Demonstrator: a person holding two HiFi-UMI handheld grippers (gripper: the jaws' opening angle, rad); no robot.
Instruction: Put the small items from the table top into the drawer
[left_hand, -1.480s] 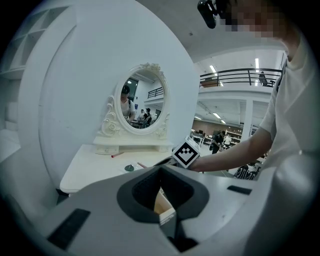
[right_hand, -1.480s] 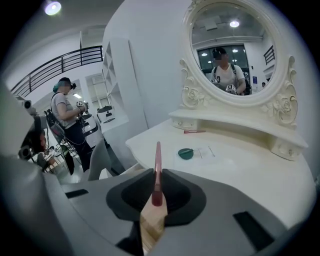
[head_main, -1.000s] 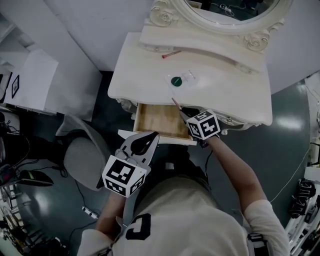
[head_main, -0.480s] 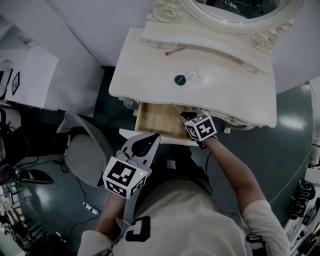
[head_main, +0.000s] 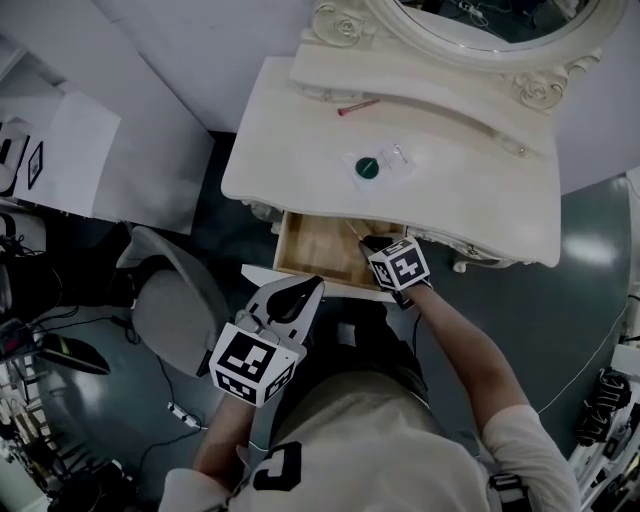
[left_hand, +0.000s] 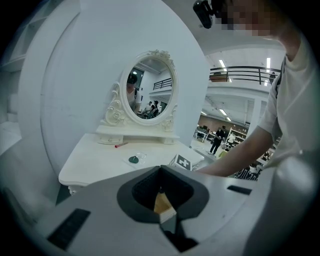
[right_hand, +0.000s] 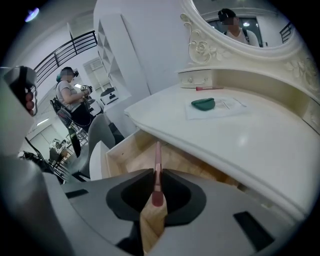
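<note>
Pinching a pink stick (right_hand: 158, 160), the right gripper (right_hand: 156, 175) hovers over the open drawer (head_main: 308, 247).

The right arm (head_main: 462, 338) stretches forward from the torso, forearm bare. Its right gripper (head_main: 372, 243) tilts steeply downward, jaws pinched on a thin pink stick (right_hand: 158, 159) that juts out past the tips. The left gripper (head_main: 303, 287) hangs nearer the body, angled gently downward. Its jaws are pressed together with nothing between them, and its marker cube (head_main: 250, 363) faces upward.
</note>
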